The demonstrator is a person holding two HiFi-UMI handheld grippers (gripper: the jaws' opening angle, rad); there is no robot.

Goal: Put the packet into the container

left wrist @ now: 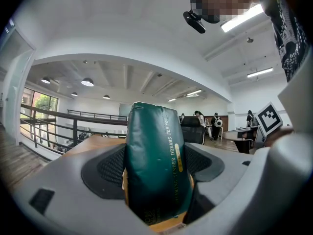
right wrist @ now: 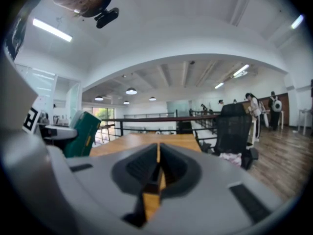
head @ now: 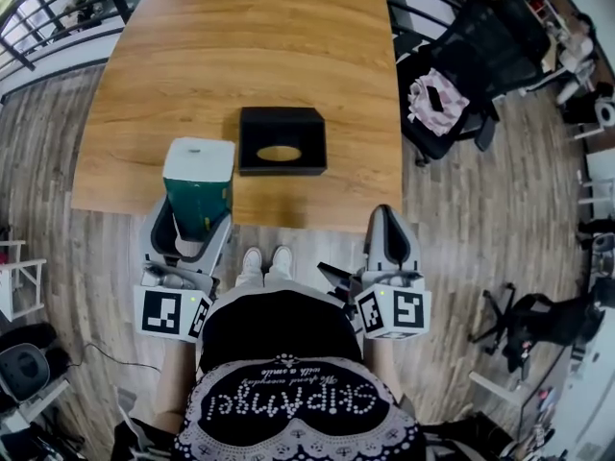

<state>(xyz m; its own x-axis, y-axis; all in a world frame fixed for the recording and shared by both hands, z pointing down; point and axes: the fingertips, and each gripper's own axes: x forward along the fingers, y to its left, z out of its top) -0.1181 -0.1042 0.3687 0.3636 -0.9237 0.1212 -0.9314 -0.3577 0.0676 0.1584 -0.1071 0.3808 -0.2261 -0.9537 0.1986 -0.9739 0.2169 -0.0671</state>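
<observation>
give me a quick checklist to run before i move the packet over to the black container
1. Grip on the packet: ok. The left claw is shut on its sides and it stands upright.
2. Container ready: ok. It sits flat on the table, its oval opening facing up and uncovered.
3. Path from packet to container: ok. Only bare wood lies between them.
4. Right claw out of the way: ok. It is shut on nothing, off to the right by the table's near edge.
5. Packet fits through the opening: cannot tell from these views.
</observation>
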